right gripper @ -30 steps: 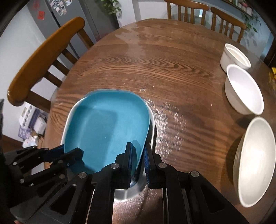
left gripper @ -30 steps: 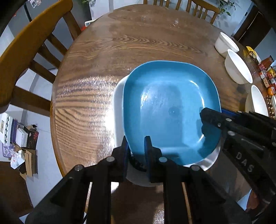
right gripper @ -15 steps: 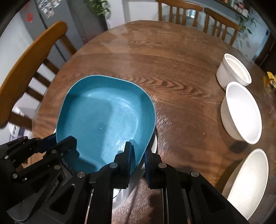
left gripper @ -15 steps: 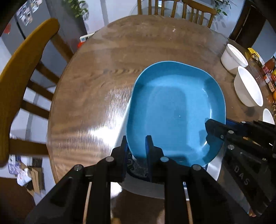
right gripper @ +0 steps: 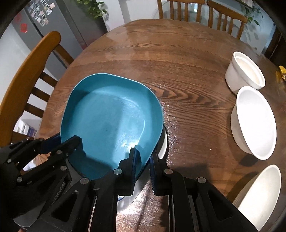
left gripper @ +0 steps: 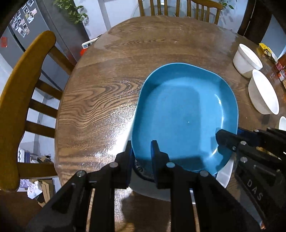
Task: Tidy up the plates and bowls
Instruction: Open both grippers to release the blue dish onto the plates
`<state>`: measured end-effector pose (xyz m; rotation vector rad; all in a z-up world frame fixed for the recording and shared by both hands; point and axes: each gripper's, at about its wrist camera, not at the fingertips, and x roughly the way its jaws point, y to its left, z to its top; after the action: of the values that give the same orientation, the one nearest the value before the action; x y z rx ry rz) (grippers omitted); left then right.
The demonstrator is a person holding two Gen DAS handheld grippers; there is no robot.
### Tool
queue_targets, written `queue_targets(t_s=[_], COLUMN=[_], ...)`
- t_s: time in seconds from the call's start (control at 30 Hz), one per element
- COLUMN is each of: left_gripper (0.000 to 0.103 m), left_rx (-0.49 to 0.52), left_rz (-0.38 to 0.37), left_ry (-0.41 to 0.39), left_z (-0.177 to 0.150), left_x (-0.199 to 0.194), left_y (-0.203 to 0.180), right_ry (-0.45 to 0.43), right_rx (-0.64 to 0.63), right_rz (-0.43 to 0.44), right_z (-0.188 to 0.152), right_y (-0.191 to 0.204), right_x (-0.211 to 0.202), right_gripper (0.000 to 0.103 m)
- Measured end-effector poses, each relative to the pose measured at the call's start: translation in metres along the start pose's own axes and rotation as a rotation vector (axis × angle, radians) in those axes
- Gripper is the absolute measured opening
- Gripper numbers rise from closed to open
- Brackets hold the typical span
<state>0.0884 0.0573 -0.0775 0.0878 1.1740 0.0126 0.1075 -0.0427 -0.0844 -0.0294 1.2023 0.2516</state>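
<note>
A blue plate [left gripper: 184, 114] with rounded corners is held just above the wooden table [left gripper: 107, 75], gripped from two sides. My left gripper [left gripper: 142, 148] is shut on its near rim, one finger inside the plate and one under it. My right gripper [right gripper: 143, 155] is shut on the opposite rim in the same way. Each gripper shows in the other's view: the right gripper [left gripper: 225, 137] and the left gripper [right gripper: 75, 141]. A white plate [left gripper: 152, 189] lies under the blue plate's near part, mostly covered, and a dark patterned rim shows between them.
Three white bowls stand along the table's right side: a small straight-sided bowl [right gripper: 244, 71], a wider bowl [right gripper: 255, 121] and a near bowl [right gripper: 259, 196]. A wooden chair [left gripper: 21, 89] stands at the left edge, and more chairs [left gripper: 178, 9] at the far side.
Both grippers have carried the blue plate toward the table's middle. The white plate, which framed it on the left and right, now shows only at its near edge.
</note>
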Motion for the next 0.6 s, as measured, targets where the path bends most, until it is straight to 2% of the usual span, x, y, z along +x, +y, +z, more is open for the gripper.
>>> queue_targets(t_s=[0.17,0.37,0.43,0.5,0.57,0.6], left_gripper=[0.019,0.022,0.03,0.049,0.057,0.057], left_rx=[0.018,0.038,0.04,0.034,0.03,0.028], left_rz=[0.024,0.036,0.036,0.033,0.034,0.031], left_ry=[0.011,-0.01,-0.025,-0.047,-0.072,-0.083], left_z=[0.002,-0.002,-0.001,-0.002,-0.002,-0.003], left_x=[-0.001,-0.006,-0.007,-0.012,-0.018,-0.021], left_y=[-0.008,-0.009,-0.007,-0.007,-0.005,-0.004], right_ry=[0.017,0.003,-0.008,-0.023,-0.045,-0.052], right_rx=[-0.038,-0.023,-0.016,-0.018,-0.013,-0.01], right_rz=[-0.022,-0.032,-0.049,-0.043,-0.042,-0.041], right_z=[-0.004,-0.004,-0.004,-0.006,-0.009,-0.01], right_y=[0.008,0.008,0.008,0.007,0.005,0.003], right_x=[-0.002,-0.009,-0.014,-0.02,-0.03,-0.033], right_gripper=[0.015,0.015,0.017,0.021,0.023,0.025])
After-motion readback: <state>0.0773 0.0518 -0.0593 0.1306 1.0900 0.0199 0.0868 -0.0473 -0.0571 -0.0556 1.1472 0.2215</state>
